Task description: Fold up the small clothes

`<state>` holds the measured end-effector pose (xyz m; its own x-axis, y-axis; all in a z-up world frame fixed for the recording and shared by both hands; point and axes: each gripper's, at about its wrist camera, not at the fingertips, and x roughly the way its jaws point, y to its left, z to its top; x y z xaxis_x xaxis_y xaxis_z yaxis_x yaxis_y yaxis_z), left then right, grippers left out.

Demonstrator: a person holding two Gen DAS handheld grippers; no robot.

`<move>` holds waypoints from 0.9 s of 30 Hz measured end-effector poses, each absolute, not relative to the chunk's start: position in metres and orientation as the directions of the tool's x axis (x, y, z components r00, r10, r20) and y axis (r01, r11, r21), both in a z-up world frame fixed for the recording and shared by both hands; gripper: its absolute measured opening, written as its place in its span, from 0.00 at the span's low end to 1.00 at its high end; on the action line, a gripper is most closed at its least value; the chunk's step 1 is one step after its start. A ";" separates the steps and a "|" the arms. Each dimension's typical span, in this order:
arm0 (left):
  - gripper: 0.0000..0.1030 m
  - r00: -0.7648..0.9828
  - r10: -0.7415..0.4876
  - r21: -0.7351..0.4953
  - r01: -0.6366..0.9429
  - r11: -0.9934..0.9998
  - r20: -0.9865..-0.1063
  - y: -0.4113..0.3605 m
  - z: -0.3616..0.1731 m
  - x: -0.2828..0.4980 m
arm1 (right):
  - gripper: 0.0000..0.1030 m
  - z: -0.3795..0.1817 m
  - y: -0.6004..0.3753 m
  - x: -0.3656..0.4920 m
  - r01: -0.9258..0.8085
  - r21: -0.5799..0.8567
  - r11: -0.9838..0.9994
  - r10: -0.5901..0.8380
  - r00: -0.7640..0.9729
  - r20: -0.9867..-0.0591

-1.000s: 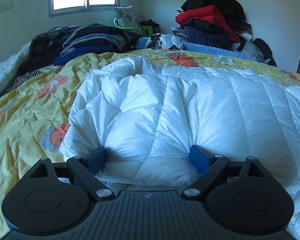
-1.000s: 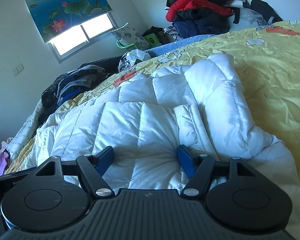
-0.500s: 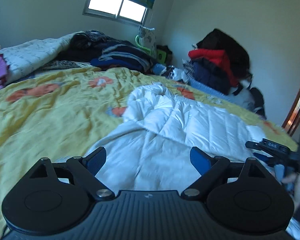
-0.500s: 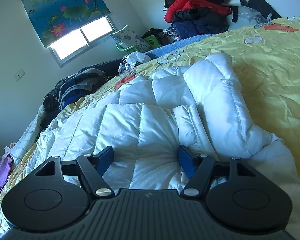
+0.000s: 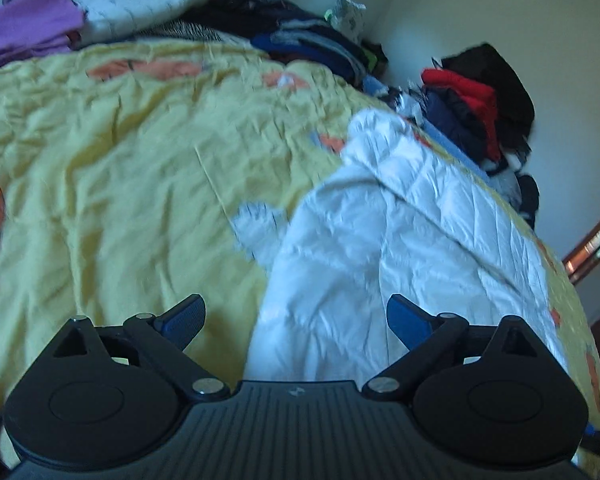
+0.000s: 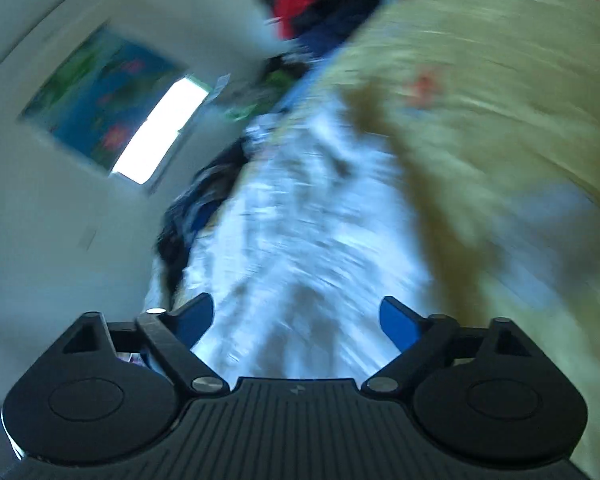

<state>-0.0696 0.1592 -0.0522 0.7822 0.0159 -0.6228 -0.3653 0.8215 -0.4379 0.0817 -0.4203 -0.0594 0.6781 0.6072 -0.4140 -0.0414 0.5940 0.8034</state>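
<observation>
**Both claws let go as white jacket lies across the bed**

A bed under a crumpled yellow quilt with orange flower prints [image 5: 132, 168] fills the room, heaps of dark, red and purple clothing [image 5: 480, 96] banked along its far side and corner. Across the quilt stretches the white quilted down jacket [image 5: 400, 232], one side lying flat and doubled over. The left claw [image 5: 296, 318] hangs above the jacket's near edge, its blue pads wide apart and gripping nothing; its jaws have just been opening. The right claw [image 6: 296, 316], in a heavily blurred view, likewise has just been opening over the white fabric, with nothing pinched. A fold appears freshly laid; the next move likely calls for finding a new edge to grasp.
</observation>
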 end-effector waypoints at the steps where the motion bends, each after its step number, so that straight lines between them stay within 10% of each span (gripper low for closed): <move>1: 0.95 0.780 0.006 -0.432 -0.353 0.830 -0.626 0.157 -0.053 -0.070 | 0.77 -0.065 -0.426 0.071 -0.008 0.796 0.606 0.583 0.685 -0.437; 12: 0.95 0.745 -0.096 -0.427 -0.268 0.864 -0.660 0.133 -0.061 -0.080 | 0.76 -0.080 -0.423 0.051 -0.017 0.857 0.514 0.731 0.532 -0.428; 21: 0.94 0.688 -0.380 -0.717 -0.294 0.632 -0.618 0.167 -0.069 -0.085 | 0.76 -0.077 -0.406 0.047 -0.062 0.876 0.478 0.787 0.473 -0.396; 27: 0.47 0.634 -0.365 -0.662 -0.322 0.677 -0.682 0.162 -0.067 -0.079 | 0.71 -0.080 -0.413 0.044 -0.061 0.878 0.475 0.784 0.481 -0.391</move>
